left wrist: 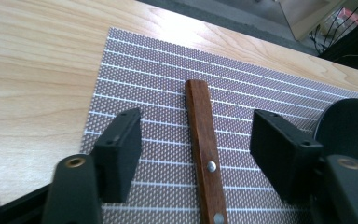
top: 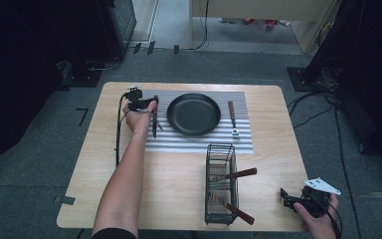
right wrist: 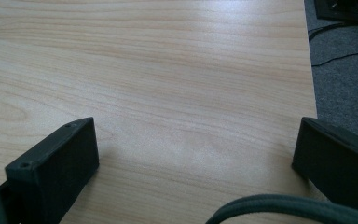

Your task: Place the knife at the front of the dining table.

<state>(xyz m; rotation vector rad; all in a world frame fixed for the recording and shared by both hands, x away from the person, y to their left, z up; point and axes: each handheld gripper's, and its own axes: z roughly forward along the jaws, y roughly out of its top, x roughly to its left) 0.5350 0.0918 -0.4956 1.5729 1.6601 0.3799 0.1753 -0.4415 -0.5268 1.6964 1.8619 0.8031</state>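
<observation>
A wooden-handled utensil (top: 154, 122) lies on the striped placemat (top: 199, 142) just left of the black pan (top: 194, 113). My left gripper (top: 146, 103) hangs over its handle. In the left gripper view the brown riveted handle (left wrist: 205, 149) rests flat on the placemat (left wrist: 158, 79) between the jaws of my left gripper (left wrist: 196, 126). Those jaws stand open with a gap on both sides, neither pad touching the wood. My right gripper (top: 284, 195) sits at the table's near right corner. Over bare wood, the right gripper (right wrist: 196, 140) is open and empty.
A fork (top: 233, 118) with a wooden handle lies on the mat right of the pan. A wire basket (top: 220, 184) holding wooden-handled utensils stands at the front middle. The pan's rim (left wrist: 349, 126) is close to the left gripper's right jaw. The table edge (right wrist: 310, 70) runs near the right gripper.
</observation>
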